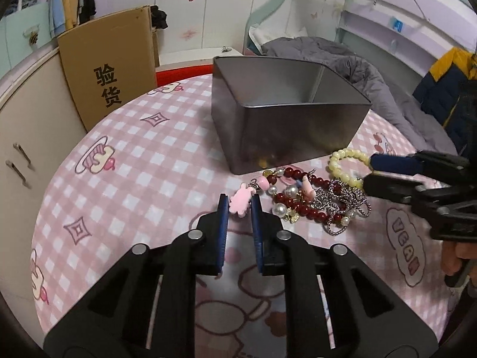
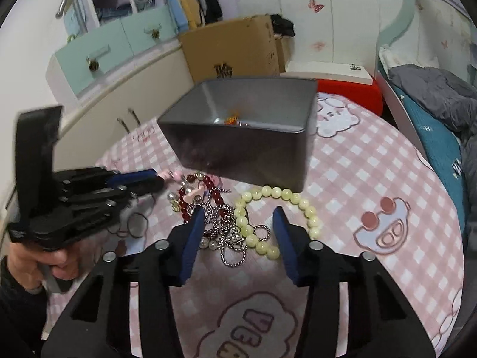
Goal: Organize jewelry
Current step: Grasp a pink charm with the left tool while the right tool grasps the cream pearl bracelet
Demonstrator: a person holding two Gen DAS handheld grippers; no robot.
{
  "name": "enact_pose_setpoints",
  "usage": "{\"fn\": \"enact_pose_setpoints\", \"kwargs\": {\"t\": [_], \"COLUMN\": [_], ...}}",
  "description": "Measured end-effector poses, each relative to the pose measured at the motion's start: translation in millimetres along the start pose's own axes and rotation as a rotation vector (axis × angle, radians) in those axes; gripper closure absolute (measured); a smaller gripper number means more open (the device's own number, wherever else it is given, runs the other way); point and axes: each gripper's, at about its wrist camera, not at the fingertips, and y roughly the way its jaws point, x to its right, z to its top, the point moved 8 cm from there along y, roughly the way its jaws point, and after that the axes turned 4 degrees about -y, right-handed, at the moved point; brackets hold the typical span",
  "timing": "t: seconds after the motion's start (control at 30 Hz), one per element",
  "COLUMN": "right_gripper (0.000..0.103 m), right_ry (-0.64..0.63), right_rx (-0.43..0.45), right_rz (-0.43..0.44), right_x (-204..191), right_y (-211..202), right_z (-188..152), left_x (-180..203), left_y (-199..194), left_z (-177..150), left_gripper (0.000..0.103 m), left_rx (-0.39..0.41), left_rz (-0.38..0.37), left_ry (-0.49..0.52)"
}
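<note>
A pile of jewelry lies on the pink checked cloth in front of a grey metal tin [image 1: 286,125]. It holds a pink charm [image 1: 241,202], a red bead bracelet [image 1: 301,205], a silver chain [image 1: 342,205] and a pale yellow bead bracelet [image 1: 347,164]. My left gripper [image 1: 240,205] has its pads on either side of the pink charm, narrowly apart. My right gripper [image 2: 240,223] is open over the silver chain [image 2: 229,238] and the yellow bracelet [image 2: 277,223]. A small orange item [image 2: 232,119] lies inside the tin [image 2: 244,146].
A cardboard box [image 1: 110,71] stands behind the table at the left. A cabinet [image 1: 26,137] is at the left edge. A bed with a grey quilt [image 1: 357,68] lies behind the tin at the right. A red edge [image 2: 348,92] shows behind the table.
</note>
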Motion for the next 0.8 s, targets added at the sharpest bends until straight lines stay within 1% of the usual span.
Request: {"fn": "enact_pose_setpoints", "kwargs": {"t": [0.03, 0.07, 0.17, 0.27, 0.33, 0.47, 0.57, 0.6, 0.73, 0.8], "right_gripper": [0.071, 0.079, 0.086, 0.092, 0.093, 0.093, 0.093, 0.093, 0.093, 0.093], "right_ry": [-0.017, -0.034, -0.026, -0.007, 0.026, 0.14, 0.202, 0.229, 0.285, 0.291], "right_rx": [-0.022, -0.044, -0.036, -0.019, -0.002, 0.068, 0.104, 0.122, 0.176, 0.199], "right_rz": [-0.016, -0.032, -0.007, -0.011, 0.002, 0.096, 0.142, 0.169, 0.236, 0.253], "right_x": [-0.4, -1.3, -3.2, 0.3, 3.4, 11.2, 17.3, 19.4, 21.4, 19.8], "right_y": [4.0, 7.6, 1.3, -9.0, -16.1, -34.6, -45.7, -51.0, -68.3, -76.2], "right_z": [-2.1, -6.3, -15.6, -23.1, -26.7, -29.7, -28.2, -27.9, -16.0, -8.2], "left_x": [-1.9, -3.2, -3.2, -1.5, -2.0, -3.8, -2.2, -1.7, -0.6, -0.4], "left_y": [-0.5, -0.6, -0.3, -0.2, -1.5, -8.1, -16.2, -19.4, -34.0, -45.5], "left_z": [0.0, -0.6, -2.0, -2.8, -2.6, -1.2, -4.1, -5.3, -6.7, -3.2], "left_gripper": [0.088, 0.088, 0.088, 0.088, 0.088, 0.088, 0.088, 0.088, 0.088, 0.088], "left_rx": [0.002, 0.001, -0.001, -0.002, 0.006, 0.032, 0.051, 0.055, 0.073, 0.094], "left_rz": [-0.003, -0.009, -0.018, -0.019, -0.026, -0.032, -0.036, -0.038, -0.05, -0.048], "left_ry": [-0.007, -0.016, -0.02, -0.011, -0.009, -0.023, -0.023, -0.024, -0.032, -0.032]}}
